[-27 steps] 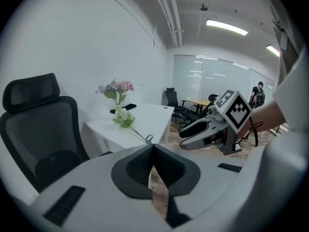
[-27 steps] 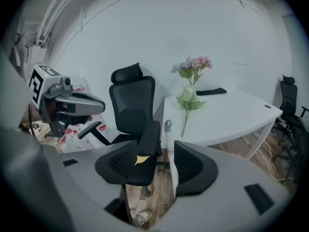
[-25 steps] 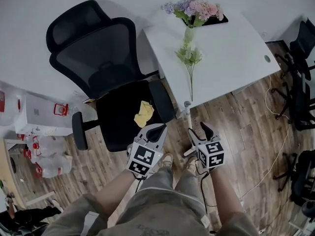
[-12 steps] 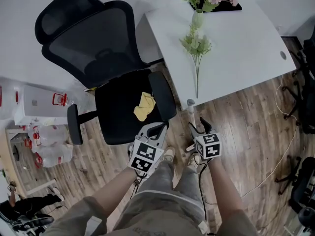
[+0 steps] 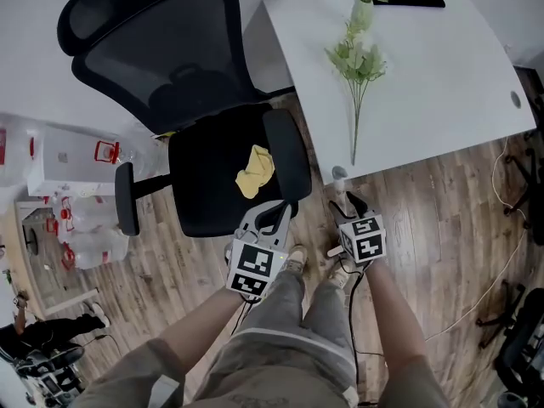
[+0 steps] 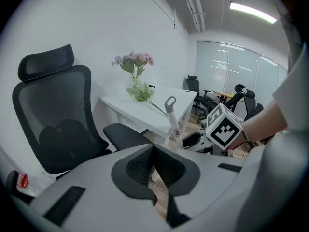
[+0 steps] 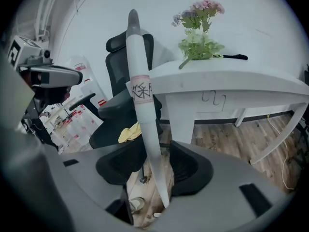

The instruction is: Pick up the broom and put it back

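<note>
The pick-up is under way: the right gripper (image 7: 159, 164) is closing its jaws on the upright white broom handle (image 7: 143, 105), which the pads do not yet press, so next comes a firm squeeze, then the lift. The left gripper (image 6: 153, 150) is clenched on nothing, with the handle beyond its tips. Only the right gripper view shows the handle between the pads; the head view hides this.

We see a white desk (image 5: 442, 83) on a brown wood-plank floor (image 5: 442, 228), its far edge against a white wall (image 6: 96, 28) and a vase of flowers (image 5: 363, 14) on top. Just left of the desk stands a black mesh office chair (image 5: 170, 66) with a yellow cloth (image 5: 255, 170) on its seat. Beyond the desk we make out more black chairs (image 6: 241, 98), tall bright windows (image 6: 236, 66) and a ceiling strip light (image 6: 251, 12).
</note>
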`<state>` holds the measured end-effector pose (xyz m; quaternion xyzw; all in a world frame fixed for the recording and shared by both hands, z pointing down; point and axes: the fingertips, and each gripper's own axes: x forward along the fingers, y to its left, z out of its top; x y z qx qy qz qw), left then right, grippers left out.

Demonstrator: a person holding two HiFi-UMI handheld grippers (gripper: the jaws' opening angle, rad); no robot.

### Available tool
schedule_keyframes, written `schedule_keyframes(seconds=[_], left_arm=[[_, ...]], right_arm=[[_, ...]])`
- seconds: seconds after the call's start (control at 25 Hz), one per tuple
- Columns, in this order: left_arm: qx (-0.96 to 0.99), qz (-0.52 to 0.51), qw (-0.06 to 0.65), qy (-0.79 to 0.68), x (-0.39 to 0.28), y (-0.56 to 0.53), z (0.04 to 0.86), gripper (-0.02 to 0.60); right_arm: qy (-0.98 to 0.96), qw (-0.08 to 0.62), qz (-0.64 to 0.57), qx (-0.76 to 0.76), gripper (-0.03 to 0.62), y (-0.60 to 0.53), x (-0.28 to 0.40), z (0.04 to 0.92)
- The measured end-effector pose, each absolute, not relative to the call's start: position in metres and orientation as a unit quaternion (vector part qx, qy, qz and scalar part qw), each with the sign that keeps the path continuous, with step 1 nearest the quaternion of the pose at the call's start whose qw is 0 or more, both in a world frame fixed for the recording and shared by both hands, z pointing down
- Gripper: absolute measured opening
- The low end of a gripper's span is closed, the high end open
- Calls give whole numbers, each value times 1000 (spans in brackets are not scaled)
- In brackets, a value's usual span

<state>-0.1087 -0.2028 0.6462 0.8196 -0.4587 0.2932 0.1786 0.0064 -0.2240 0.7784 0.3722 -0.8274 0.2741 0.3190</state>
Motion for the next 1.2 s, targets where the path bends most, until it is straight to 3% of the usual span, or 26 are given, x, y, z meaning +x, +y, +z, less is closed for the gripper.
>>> schedule_keyframes(seconds=[0.16, 0.28, 0.88, 1.2], left_arm=[[812, 291, 175, -475, -113, -200, 646, 17], [807, 285, 169, -488, -116, -200, 643, 17], [822, 271, 140, -482, -113, -156, 583, 17], [827, 249, 113, -491, -110, -160, 527, 17]], right_arm=[[-831, 309, 268, 378, 178, -226, 6, 776], [-835, 317, 240, 381, 109, -227, 11, 772], [-804, 333, 225, 438, 103, -139, 82, 698], [-795, 245, 218, 510, 103, -141, 116, 576]])
